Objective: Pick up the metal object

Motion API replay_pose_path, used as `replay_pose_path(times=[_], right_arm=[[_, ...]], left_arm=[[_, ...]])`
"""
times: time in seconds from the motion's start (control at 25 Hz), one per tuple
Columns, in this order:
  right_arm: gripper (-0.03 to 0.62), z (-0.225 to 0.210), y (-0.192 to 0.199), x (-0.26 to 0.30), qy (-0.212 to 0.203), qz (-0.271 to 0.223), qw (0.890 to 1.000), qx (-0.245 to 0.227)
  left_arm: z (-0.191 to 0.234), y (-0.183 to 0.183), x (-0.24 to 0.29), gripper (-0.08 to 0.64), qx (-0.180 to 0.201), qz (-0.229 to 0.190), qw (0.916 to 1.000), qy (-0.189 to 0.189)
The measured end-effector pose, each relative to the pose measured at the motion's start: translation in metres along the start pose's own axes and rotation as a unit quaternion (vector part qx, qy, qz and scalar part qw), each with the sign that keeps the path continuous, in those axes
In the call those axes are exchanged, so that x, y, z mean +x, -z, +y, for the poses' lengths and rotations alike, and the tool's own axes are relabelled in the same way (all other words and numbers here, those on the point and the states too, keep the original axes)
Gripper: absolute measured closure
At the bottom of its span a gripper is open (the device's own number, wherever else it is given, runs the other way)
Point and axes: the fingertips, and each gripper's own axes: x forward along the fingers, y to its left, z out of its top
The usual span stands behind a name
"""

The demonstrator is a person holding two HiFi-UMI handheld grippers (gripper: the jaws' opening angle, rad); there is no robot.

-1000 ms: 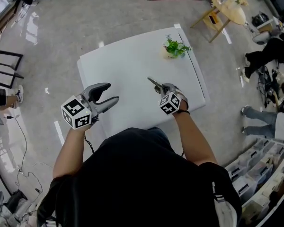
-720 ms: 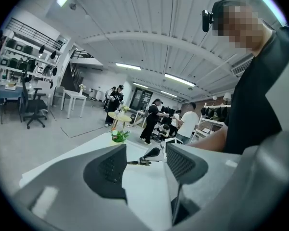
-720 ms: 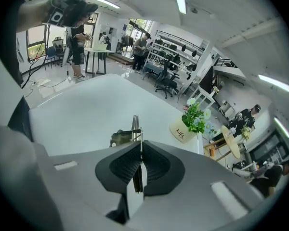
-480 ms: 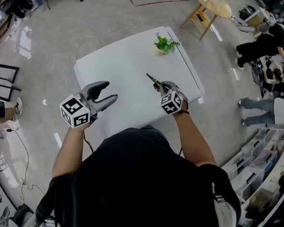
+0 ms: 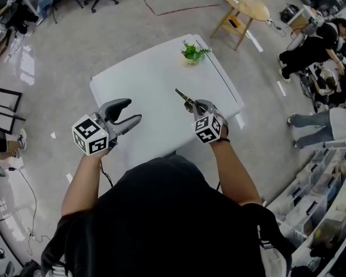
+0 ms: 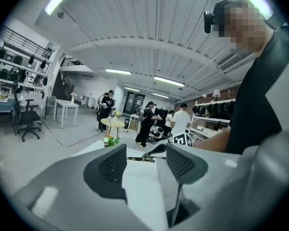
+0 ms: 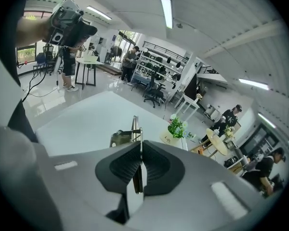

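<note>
Now R gripper (image 5: pixel 193 105) is clamping thin silver metal object (image 5: pixel 182 96) above white table (image 5: pixel 150 74); L gripper (image 5: pixel 131 111) is hovering, jaws apart, empty.

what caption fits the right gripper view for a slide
Right gripper shut on a thin metal tool over a white table, potted plant beyond.

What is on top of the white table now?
Only a small potted plant stands on the white table, near its far edge. The right tool holds the metal object over it. The left tool hides part of its near side.
</note>
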Motion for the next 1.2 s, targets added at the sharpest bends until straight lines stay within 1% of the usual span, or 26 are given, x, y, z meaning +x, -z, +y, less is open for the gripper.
replay_pose_path(times=[0.28,0.48,0.72,0.96,1.2], right_arm=[[0.563,0.014,-0.007,-0.039,0.019,-0.014,1.000,0.011],[0.563,0.019,-0.005,-0.068,0.037,-0.021,0.999,0.012],[0.563,0.030,-0.021,-0.093,0.050,-0.035,0.998,0.018],[0.563,0.034,-0.036,-0.123,0.066,-0.061,0.996,0.027],[0.563,0.036,-0.039,-0.146,0.073,-0.072,0.994,0.034]], left_arm=[[-0.025,0.001,-0.019,0.302,0.012,-0.001,0.9999,0.008],[-0.042,0.002,-0.025,0.302,0.030,0.002,0.9995,0.007],[-0.049,-0.003,-0.039,0.304,0.037,-0.005,0.9992,0.014],[-0.060,-0.001,-0.048,0.304,0.039,-0.010,0.9990,0.019],[-0.072,0.001,-0.054,0.304,0.043,-0.014,0.9987,0.023]])
